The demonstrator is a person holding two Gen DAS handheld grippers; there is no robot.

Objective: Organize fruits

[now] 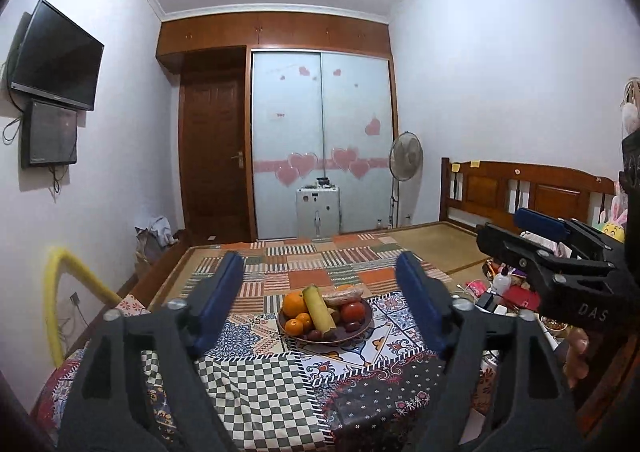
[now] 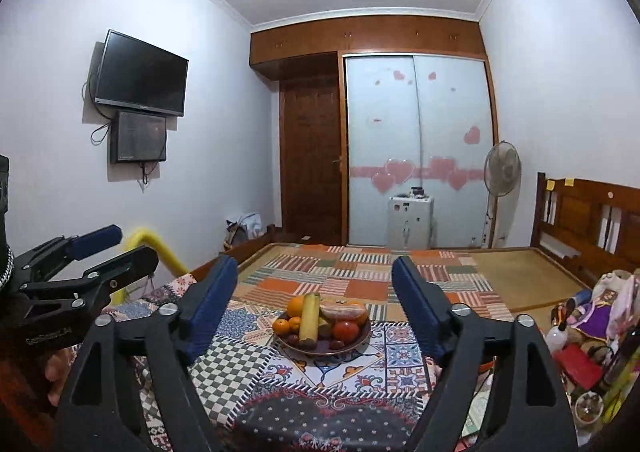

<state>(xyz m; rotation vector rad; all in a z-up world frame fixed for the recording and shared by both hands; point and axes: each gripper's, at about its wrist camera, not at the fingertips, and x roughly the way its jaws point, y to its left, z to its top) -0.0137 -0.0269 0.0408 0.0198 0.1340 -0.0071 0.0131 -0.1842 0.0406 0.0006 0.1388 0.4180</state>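
A brown plate [image 1: 340,337] of fruit sits on the patchwork cloth ahead. It holds oranges [image 1: 294,303], a yellow-green cane piece [image 1: 318,308], a red tomato-like fruit [image 1: 353,311], dark plums [image 1: 316,334] and a wrapped pale item [image 1: 343,297]. The plate [image 2: 352,344] shows in the right wrist view too, with the cane piece [image 2: 309,317]. My left gripper [image 1: 320,280] is open and empty, short of the plate. My right gripper [image 2: 314,276] is open and empty, also short of it. Each gripper shows at the other view's edge.
The patchwork cloth [image 1: 256,384] covers a bed with a bamboo mat [image 2: 520,272] and wooden headboard [image 1: 528,192]. Bottles, toys and red packets are cluttered at the right [image 2: 580,332]. A yellow tube [image 1: 60,292] stands at the left. A fan [image 1: 406,156] stands far back.
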